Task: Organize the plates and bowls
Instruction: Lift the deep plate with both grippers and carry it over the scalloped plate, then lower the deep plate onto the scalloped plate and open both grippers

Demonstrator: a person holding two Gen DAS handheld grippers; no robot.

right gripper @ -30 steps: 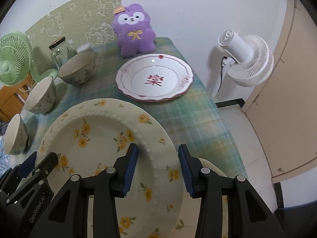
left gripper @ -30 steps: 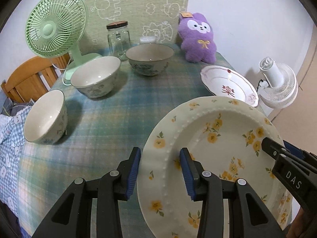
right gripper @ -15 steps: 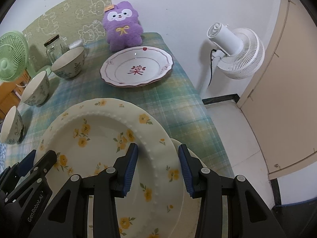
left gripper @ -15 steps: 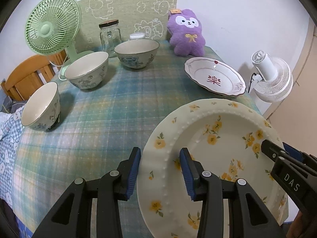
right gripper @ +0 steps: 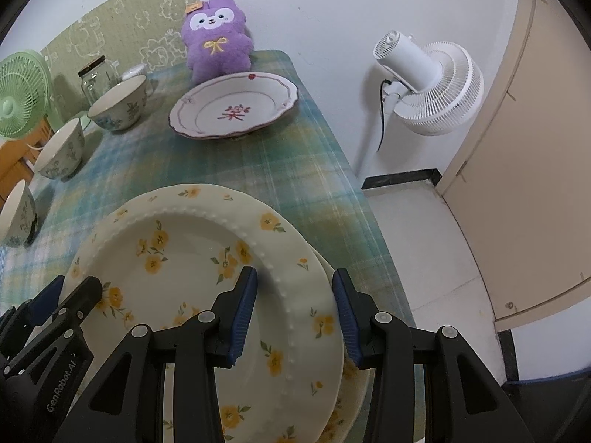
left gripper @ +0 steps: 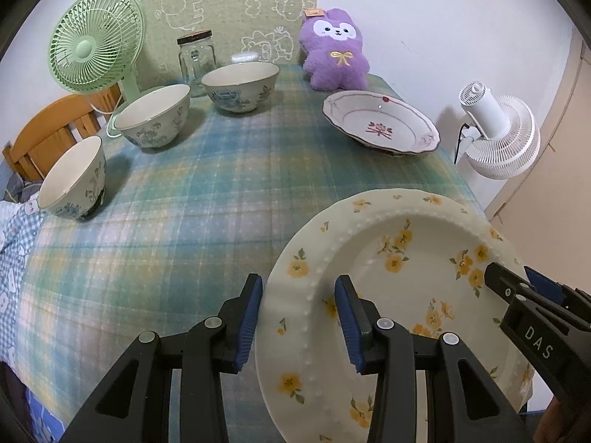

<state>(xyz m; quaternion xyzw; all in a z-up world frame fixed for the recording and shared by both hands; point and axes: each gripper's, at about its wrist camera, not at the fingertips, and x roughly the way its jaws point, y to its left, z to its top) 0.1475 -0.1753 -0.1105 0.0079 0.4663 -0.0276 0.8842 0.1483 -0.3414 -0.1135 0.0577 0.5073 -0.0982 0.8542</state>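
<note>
Cream china with yellow flowers fills my left view: the flowered plate (left gripper: 391, 288) sits near and right, its left rim clamped in my left jaws; my right gripper (left gripper: 517, 288) bites its right edge; on the plaid desk (left gripper: 192, 214) three bowls (left gripper: 155, 116) line the far left, a red-trimmed plate (left gripper: 380, 129) lies far right by a purple plush (left gripper: 334, 51). From my right view the right jaws grip the plate's right rim, a second cream plate (right gripper: 354, 376) showing just beneath; my left gripper (right gripper: 66, 295) holds the near left edge; a white fan (right gripper: 428, 85) stands right of the desk.
</note>
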